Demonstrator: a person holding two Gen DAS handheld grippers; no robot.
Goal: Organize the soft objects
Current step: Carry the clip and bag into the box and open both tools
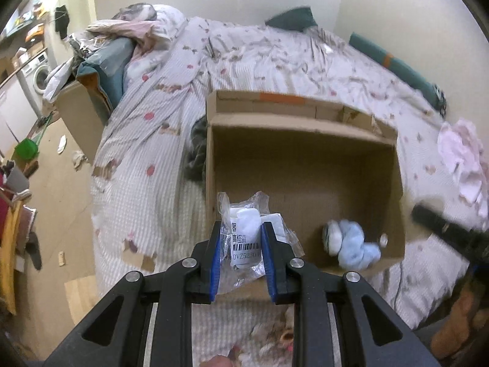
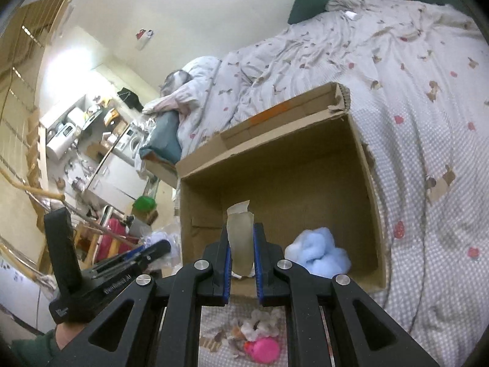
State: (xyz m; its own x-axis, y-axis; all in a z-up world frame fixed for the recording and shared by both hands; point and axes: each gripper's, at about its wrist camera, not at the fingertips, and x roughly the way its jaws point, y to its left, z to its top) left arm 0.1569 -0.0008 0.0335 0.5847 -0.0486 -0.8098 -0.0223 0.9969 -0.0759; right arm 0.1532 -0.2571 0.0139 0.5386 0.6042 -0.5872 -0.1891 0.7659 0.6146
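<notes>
- Soft objects are going into an open cardboard box (image 1: 302,165) on the bed (image 1: 146,122); a blue plush (image 1: 351,243) already lies in the box's near corner.
- The left gripper (image 1: 239,238) has its jaws clenched on a clear packet (image 1: 244,238) with a barcode label, held above the box's near wall.
- The right gripper (image 2: 241,249) has its jaws clamped on a thin pale strip (image 2: 240,238), over the box's near edge, beside the plush.
- Judged step: carrying both pieces over the box for dropping in.
- Next move likely calls for bringing each load past the near wall, then loosening the jaws so it falls clear inside.
- A pink item (image 2: 264,348) waits on the bed, in front of the box.
</notes>
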